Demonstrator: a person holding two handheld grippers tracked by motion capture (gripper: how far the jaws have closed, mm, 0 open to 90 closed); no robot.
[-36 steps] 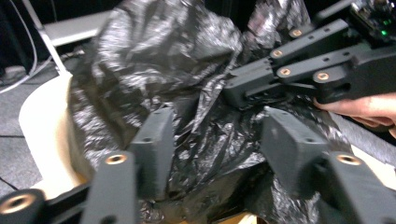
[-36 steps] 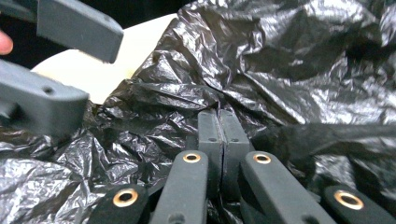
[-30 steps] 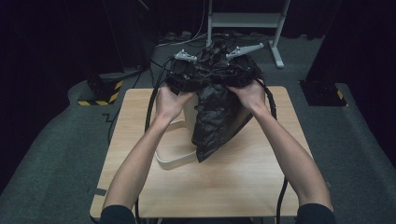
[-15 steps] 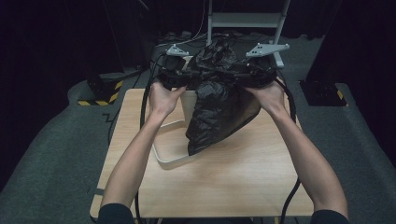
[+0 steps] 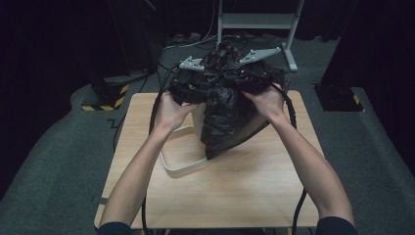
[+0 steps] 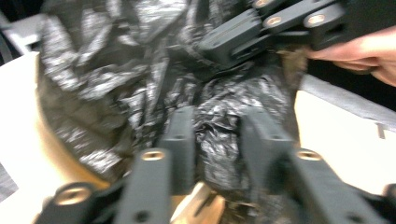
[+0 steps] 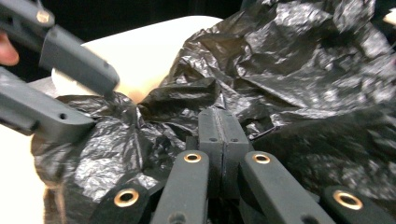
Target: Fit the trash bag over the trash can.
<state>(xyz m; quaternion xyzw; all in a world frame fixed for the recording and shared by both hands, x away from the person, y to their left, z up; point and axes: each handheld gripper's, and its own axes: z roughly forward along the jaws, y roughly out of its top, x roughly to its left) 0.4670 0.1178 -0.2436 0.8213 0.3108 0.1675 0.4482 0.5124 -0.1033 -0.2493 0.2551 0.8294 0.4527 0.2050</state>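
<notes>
A crinkled black plastic bag (image 5: 230, 122) hangs over a white bin (image 5: 183, 169) that lies tipped on the wooden table (image 5: 244, 196). Both hands hold their grippers close together at the bag's bunched top. My left gripper (image 5: 203, 85) (image 6: 217, 121) has just been opening; its jaws stand apart with loose bag film between them. My right gripper (image 5: 249, 83) (image 7: 218, 116) has just been closing; its pads meet on a fold of the bag (image 7: 289, 60). The right gripper view has the left gripper (image 7: 100, 100) at upper left, and the left gripper view has the right gripper (image 6: 243, 35) at the top.
Cables trail from both grippers down along the forearms and off the table's near edge. Behind the table stand a white metal frame (image 5: 254, 22), a yellow-and-black striped base (image 5: 105, 98) at the left and a dark base (image 5: 337, 95) at the right. Grey carpet surrounds the table.
The hands spread apart and stretched the bag's top half a second ago; now they have come back together over the bin. The bag stays draped on the bin.
</notes>
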